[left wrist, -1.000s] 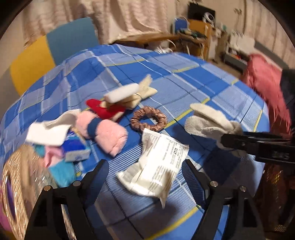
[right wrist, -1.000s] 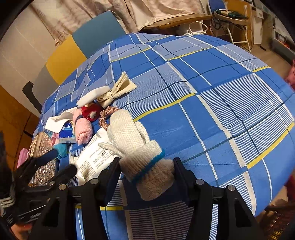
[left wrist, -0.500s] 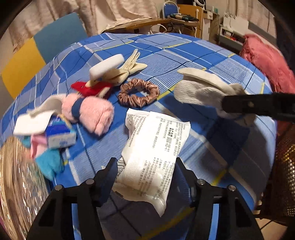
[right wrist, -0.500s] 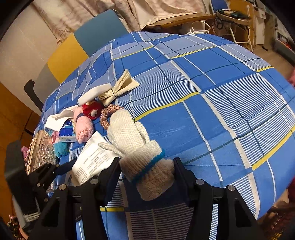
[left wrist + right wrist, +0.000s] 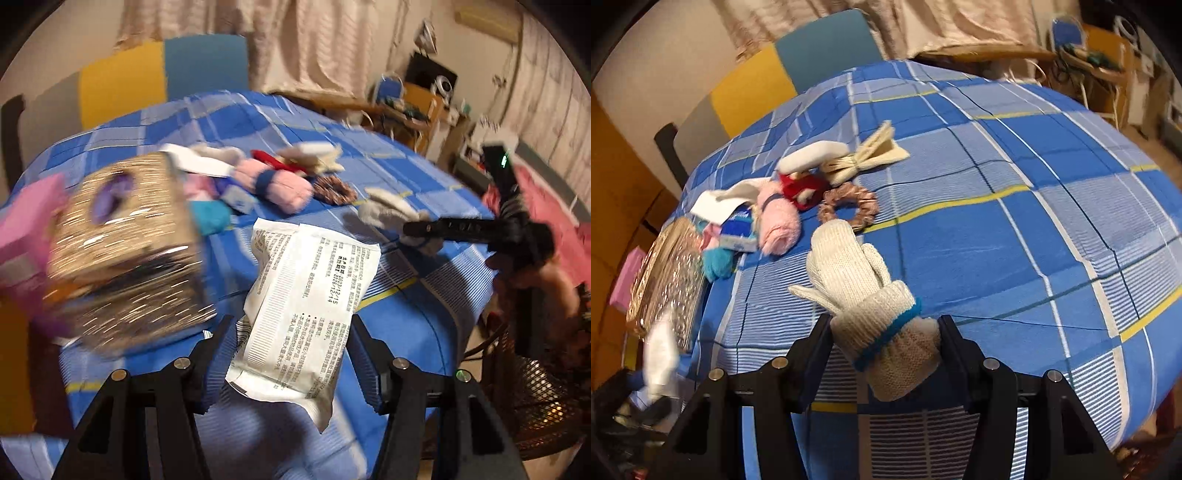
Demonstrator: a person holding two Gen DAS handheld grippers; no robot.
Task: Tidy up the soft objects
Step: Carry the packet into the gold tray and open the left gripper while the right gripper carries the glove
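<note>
My left gripper (image 5: 290, 356) is shut on a white printed packet (image 5: 306, 306) and holds it above the table's near edge, beside a glittery gold basket (image 5: 125, 251). My right gripper (image 5: 884, 350) is shut on the cuff of a cream knit glove (image 5: 857, 280) with a blue band; the glove's fingers lie on the blue checked cloth. In the right wrist view the packet (image 5: 659, 354) and the basket (image 5: 665, 273) show at the far left. The right gripper with the glove (image 5: 391, 214) shows at the right in the left wrist view.
A pile lies beyond the basket: pink fluffy roll (image 5: 777, 225), brown scrunchie (image 5: 847, 208), red item (image 5: 799, 186), white pad (image 5: 812, 157), beige tied cloth (image 5: 871, 155), tissue pack (image 5: 738, 230), teal item (image 5: 718, 260). A pink box (image 5: 626, 277) sits left of the basket.
My left gripper has lifted the packet off the cloth and swung left toward the gold basket, which now looms close. The right gripper and glove have stayed put.
</note>
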